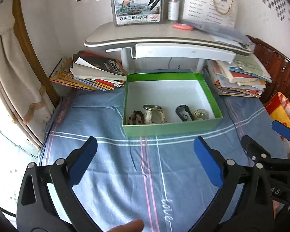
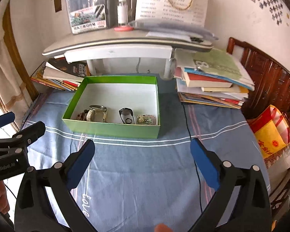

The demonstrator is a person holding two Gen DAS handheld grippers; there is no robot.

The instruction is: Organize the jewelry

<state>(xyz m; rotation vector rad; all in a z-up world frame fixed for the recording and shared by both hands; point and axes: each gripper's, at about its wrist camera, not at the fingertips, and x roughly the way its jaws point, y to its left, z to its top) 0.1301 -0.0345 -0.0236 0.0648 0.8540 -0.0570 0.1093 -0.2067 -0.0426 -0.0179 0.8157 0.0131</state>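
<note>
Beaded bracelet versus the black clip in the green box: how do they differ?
The beaded bracelet is a loop of dark brown beads at the left end of the green box; the black clip is one smooth solid piece, right of centre. Both lie along the near wall.

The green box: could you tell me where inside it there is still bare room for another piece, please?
The green box has bare white floor across its far half, toward the desk. The near wall is crowded: beads, bangle, black clip and a pale bracelet.
</note>
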